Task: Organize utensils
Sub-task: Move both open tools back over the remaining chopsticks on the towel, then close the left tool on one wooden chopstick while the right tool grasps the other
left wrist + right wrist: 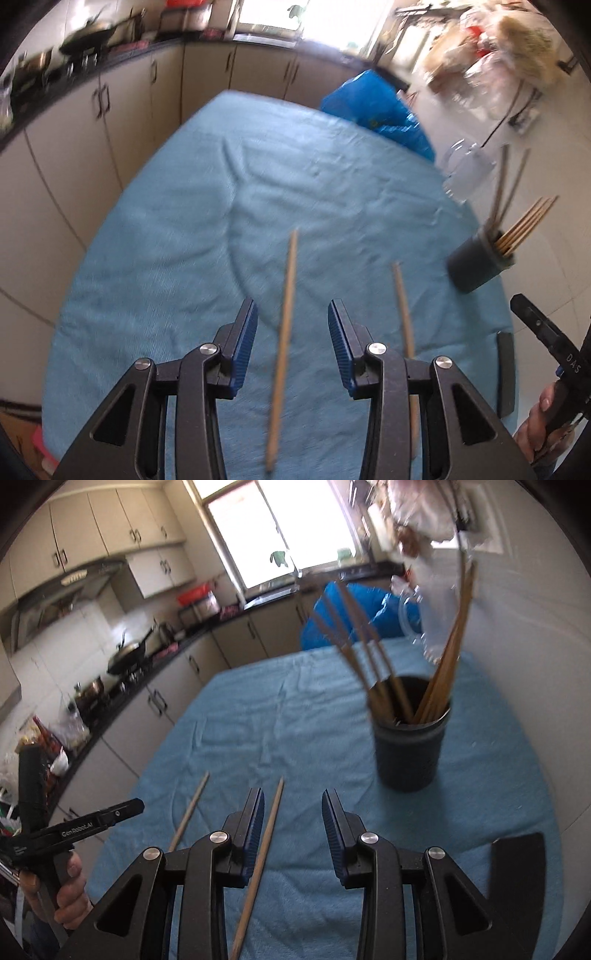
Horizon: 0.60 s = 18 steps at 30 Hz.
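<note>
Two loose wooden chopsticks lie on the blue cloth-covered table. In the left wrist view one chopstick lies between the fingers of my open left gripper, the other just right of it. In the right wrist view my right gripper is open and empty above the cloth; one chopstick lies by its left finger, the other further left. A dark cup holding several chopsticks stands ahead to the right; it also shows in the left wrist view.
A flat black object lies at the table's right edge. A blue plastic bag and a clear glass jug sit at the far end. Kitchen cabinets run along the left.
</note>
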Available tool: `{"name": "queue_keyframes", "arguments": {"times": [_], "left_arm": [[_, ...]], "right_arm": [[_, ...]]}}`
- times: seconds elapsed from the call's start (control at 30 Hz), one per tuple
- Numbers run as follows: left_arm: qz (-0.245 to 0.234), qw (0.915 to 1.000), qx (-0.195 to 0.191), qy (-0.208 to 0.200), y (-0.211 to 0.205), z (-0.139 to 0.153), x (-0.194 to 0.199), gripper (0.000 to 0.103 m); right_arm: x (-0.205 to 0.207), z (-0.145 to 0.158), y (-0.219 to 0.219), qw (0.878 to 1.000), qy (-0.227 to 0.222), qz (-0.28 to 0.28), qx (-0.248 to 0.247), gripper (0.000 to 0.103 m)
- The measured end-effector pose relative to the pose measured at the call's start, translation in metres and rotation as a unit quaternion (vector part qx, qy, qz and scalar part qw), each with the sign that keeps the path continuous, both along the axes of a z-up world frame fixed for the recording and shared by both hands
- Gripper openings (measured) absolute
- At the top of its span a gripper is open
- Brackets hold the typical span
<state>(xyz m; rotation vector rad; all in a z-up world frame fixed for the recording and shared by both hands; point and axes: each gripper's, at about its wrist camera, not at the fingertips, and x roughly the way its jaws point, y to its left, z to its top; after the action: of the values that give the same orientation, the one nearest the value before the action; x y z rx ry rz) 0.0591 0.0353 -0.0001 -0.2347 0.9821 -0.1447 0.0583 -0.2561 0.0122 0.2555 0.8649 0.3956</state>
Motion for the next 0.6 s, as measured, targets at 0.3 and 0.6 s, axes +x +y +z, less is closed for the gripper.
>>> {"name": "queue_keyframes", "arguments": {"times": [0.3,0.6], "left_arm": [[-0.008,0.9996,0.008,0.025,0.0,-0.015,0.008,0.038],[-0.009,0.9991,0.007,0.04,0.007,-0.024,0.012,0.038]], "right_arm": [[0.041,-0.038,0.043,0.994,0.1,0.029,-0.026,0.035],[0.095,-0.078,0.088,0.979,0.188,0.038,-0.062,0.035]]}}
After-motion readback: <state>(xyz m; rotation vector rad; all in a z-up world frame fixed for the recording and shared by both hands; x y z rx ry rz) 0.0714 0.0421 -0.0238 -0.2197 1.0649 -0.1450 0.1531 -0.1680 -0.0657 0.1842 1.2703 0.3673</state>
